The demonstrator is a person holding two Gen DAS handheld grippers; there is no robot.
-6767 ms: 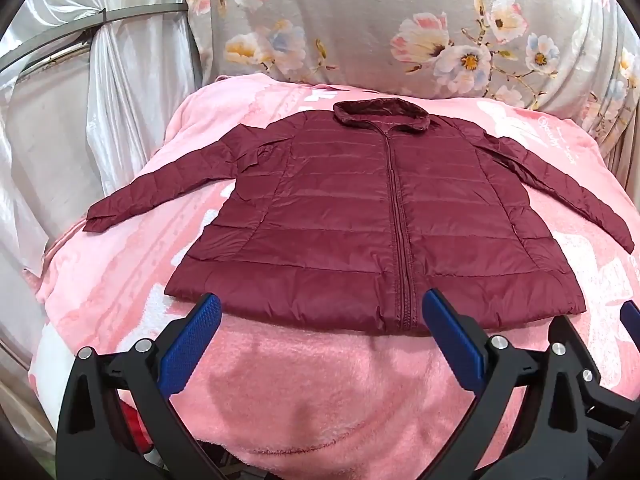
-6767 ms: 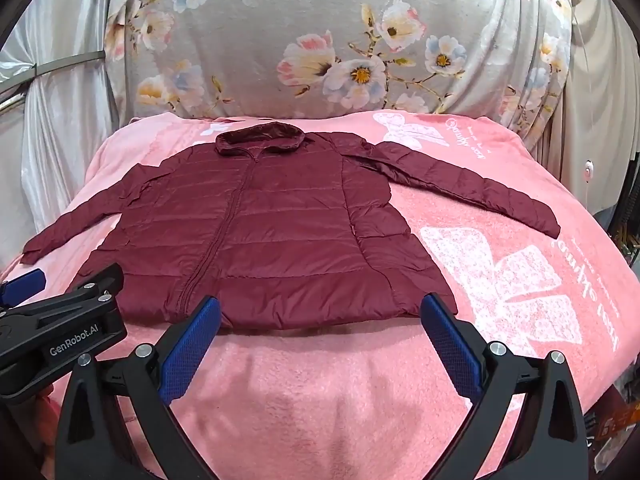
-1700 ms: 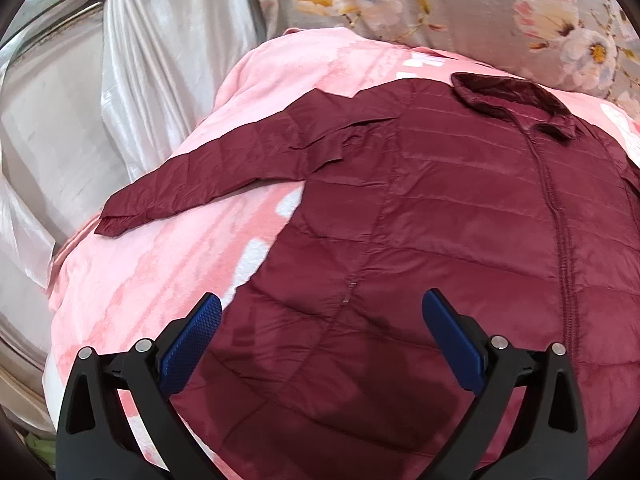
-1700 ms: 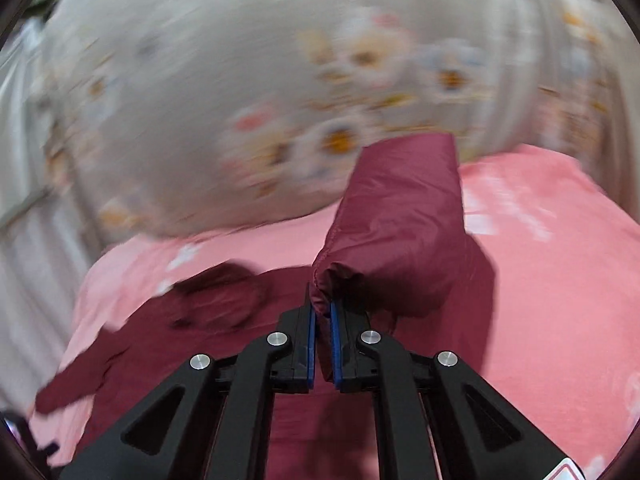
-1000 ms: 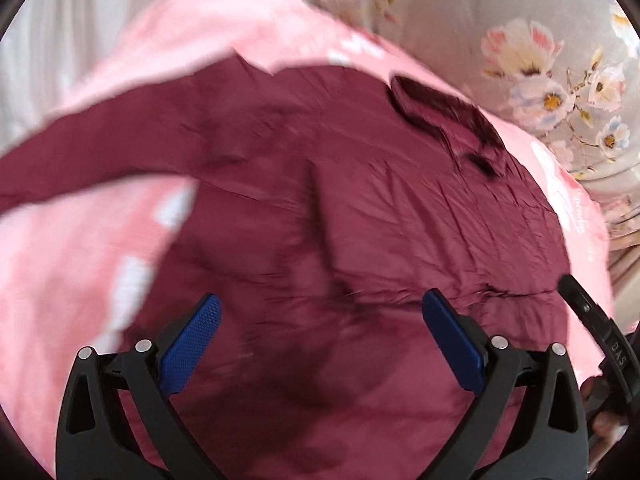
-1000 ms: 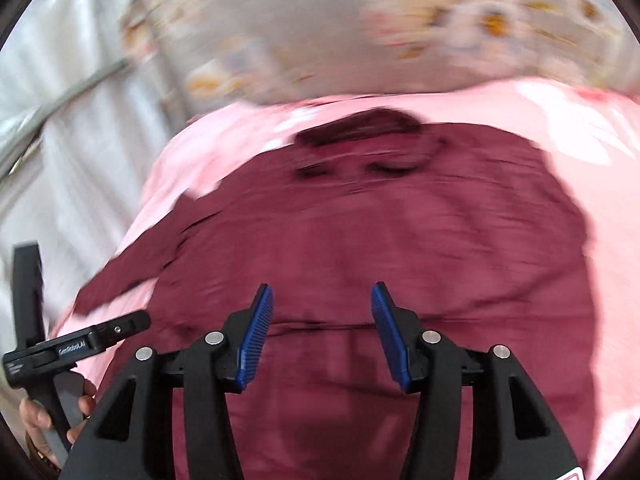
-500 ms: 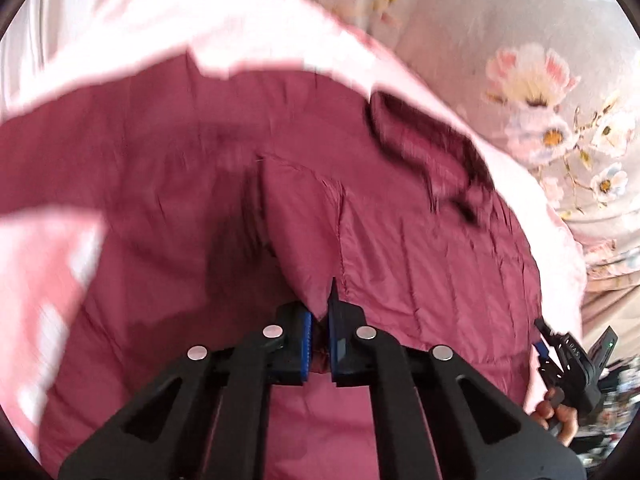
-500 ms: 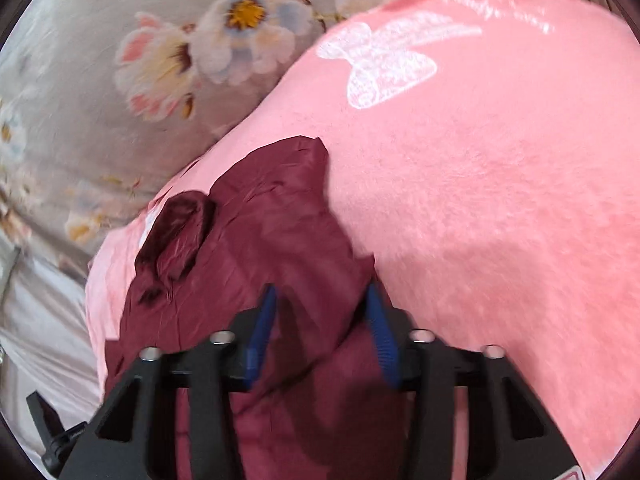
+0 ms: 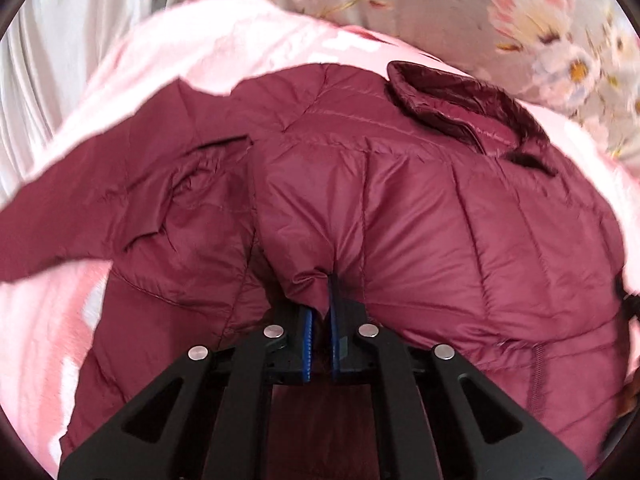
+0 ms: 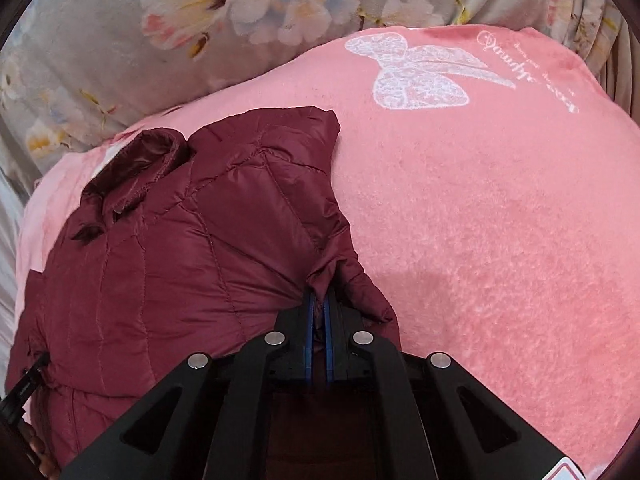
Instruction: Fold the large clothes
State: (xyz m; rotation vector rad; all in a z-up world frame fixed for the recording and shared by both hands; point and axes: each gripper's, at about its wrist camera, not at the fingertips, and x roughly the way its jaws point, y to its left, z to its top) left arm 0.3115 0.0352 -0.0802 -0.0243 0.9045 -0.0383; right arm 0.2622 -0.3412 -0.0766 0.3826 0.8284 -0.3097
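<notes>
A maroon quilted jacket (image 9: 420, 216) lies front-up on a pink blanket (image 9: 48, 340). Its collar (image 9: 460, 108) points away from me. One sleeve (image 9: 60, 232) stretches out to the left in the left wrist view. My left gripper (image 9: 320, 312) is shut on a bunched fold of the jacket's fabric near the middle of the body. In the right wrist view the jacket (image 10: 168, 264) fills the left half, with its collar (image 10: 152, 152) at the far side. My right gripper (image 10: 318, 312) is shut on a pinch of fabric at the jacket's right edge.
The pink blanket (image 10: 480, 220) with a white bow print (image 10: 420, 76) spreads wide to the right of the jacket. A grey floral cloth (image 10: 240, 8) hangs behind it. Pale silvery curtains (image 9: 40, 60) hang at the left. The other gripper's black tip (image 10: 24, 376) shows at the left edge.
A second ago both grippers stood open above the jacket. Both have since come down and closed on its fabric, and the pinched folds now bunch up at the pads.
</notes>
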